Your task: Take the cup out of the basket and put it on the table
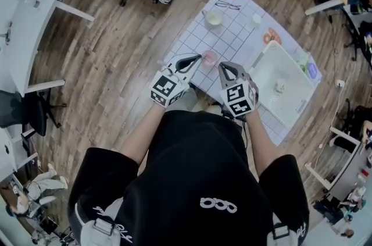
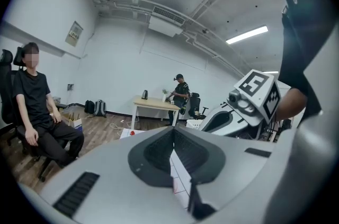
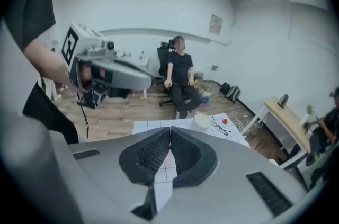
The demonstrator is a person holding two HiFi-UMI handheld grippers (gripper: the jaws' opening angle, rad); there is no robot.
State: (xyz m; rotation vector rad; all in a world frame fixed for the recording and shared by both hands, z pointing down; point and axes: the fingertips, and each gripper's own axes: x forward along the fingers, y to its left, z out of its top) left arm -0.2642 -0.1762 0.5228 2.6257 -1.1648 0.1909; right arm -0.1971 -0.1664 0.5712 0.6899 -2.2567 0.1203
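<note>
Gridded table (image 1: 232,35) holds basket (image 1: 285,85), bowl (image 1: 214,18), perhaps pink cup (image 1: 208,57).

White gridded table (image 1: 232,35), white basket (image 1: 290,73), seemingly pink cup (image 1: 208,57).

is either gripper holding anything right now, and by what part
Nothing is held. The left gripper and the right gripper each have their jaws closed together with nothing between them.

Floor (image 1: 116,53): matt wood planks. Bench (image 1: 229,41) top: smooth white grid sheet. Basket (image 1: 270,79): white plastic. Left tool (image 2: 173,132) & right tool (image 3: 170,132): matt grey plastic w/ ribbed black pads.
</note>
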